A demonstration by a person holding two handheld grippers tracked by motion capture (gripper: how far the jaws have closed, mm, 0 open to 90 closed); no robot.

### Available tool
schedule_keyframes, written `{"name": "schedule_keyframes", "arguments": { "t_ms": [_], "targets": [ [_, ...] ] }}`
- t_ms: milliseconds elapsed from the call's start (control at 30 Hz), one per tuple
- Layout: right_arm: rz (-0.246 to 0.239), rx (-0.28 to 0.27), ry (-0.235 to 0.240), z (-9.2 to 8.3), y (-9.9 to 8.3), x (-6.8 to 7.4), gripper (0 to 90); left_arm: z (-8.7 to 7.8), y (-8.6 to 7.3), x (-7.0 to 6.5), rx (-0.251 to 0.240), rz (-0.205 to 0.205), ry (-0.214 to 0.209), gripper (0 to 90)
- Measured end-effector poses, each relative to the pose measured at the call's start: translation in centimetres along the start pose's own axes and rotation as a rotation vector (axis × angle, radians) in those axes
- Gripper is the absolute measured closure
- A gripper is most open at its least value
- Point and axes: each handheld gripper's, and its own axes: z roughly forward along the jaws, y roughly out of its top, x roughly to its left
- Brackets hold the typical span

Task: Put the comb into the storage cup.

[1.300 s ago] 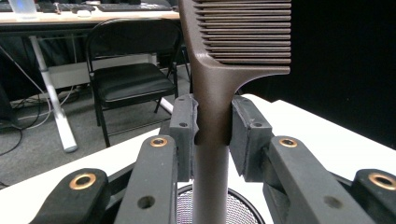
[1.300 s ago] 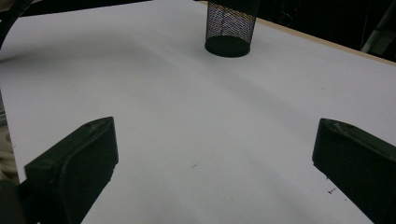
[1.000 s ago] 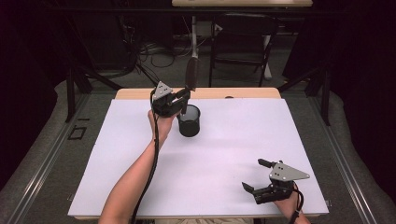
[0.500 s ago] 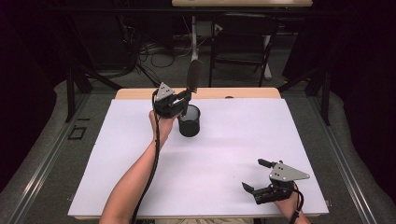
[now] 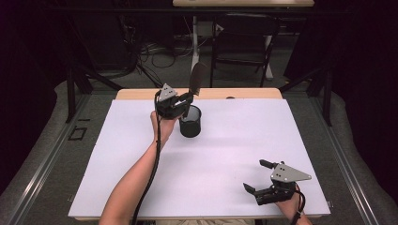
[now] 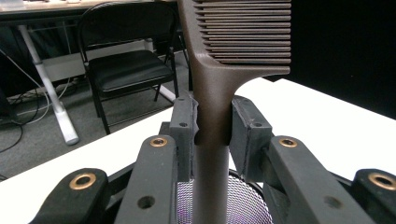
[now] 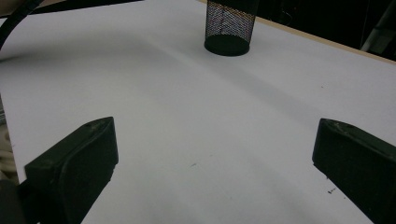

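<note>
A big white counter (image 5: 141, 178) fills the middle of a dark room. It has a wood edge at the far side.

Nearest, at the front right corner, the right tool (image 5: 259, 177) lies low over the white top. A hand holds it from below. Its two black jaws stand wide apart w/ nothing between them. In the right gripper view there is just bare white counter between the jaws, & the cup sits far off at the top.

Next, the person's left arm (image 5: 136, 183) runs up from the front edge toward the middle back. A black cable hangs along it.

At the end of that arm is the left tool (image 5: 188, 97). It is clenched on the brown comb (image 5: 197, 79). In the left gripper view the two pads squeeze the comb's handle (image 6: 211, 107) from both sides, & the comb's teeth (image 6: 245, 32) stick out at the top. The comb stands almost straight up, tipped a bit. Its lower end goes down into the black mesh cup (image 5: 190, 123). Whether it touches the bottom can't be seen.

The cup stands upright on the counter, just beside the left hand (image 5: 162, 129), well apart from the right tool.

Farther back, past the counter, there is a black folding chair (image 5: 244, 42), a white desk leg (image 5: 195, 35) & some cables on the floor.
</note>
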Motion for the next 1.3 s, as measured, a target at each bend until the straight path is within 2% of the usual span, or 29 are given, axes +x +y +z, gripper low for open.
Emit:
{"name": "schedule_keyframes", "arguments": {
  "t_ms": [533,833,1100,1300],
  "targets": [
    [-0.002,-0.004,-0.002,-0.1,0.0,0.0,0.0,0.6,-0.2,-0.1,0.040,0.040,-0.013,72.3],
    [0.002,0.000,-0.003,-0.1,0.0,0.0,0.0,1.1,-0.5,-0.1,0.057,0.036,-0.021,72.3],
    [0.007,0.003,0.000,-0.1,0.0,0.0,0.0,1.2,-0.6,0.0,0.078,0.053,-0.016,72.3],
    [0.003,0.006,0.001,0.0,0.0,-0.1,0.0,1.2,-0.8,0.3,0.086,0.046,-0.013,72.3]
  ]
}}
